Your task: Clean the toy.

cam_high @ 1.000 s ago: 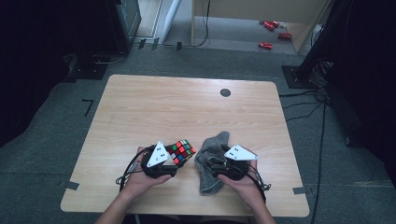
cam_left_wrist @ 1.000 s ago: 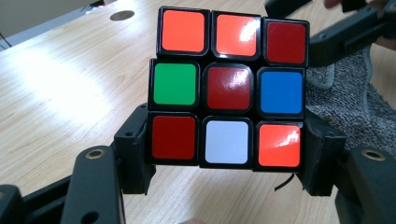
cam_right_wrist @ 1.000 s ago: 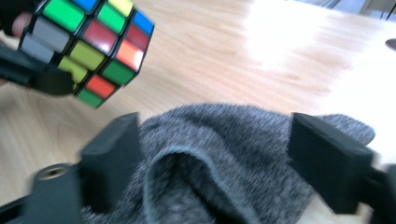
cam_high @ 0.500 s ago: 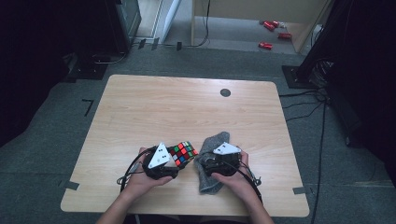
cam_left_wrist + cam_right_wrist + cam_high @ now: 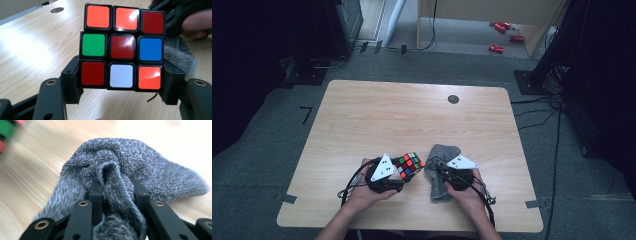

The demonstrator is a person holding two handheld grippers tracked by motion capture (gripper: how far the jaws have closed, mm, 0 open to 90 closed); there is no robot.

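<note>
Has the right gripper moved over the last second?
Yes. The right gripper has shifted left toward the cube, carrying the grey cloth along; judged against the table's right edge, the gap there has widened.

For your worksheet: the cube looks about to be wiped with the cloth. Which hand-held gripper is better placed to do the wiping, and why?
Probably the right hand-held gripper: its jaws pinch a fold of the grey cloth beside the cube. The left hand-held gripper is clamped on the cube.
</note>
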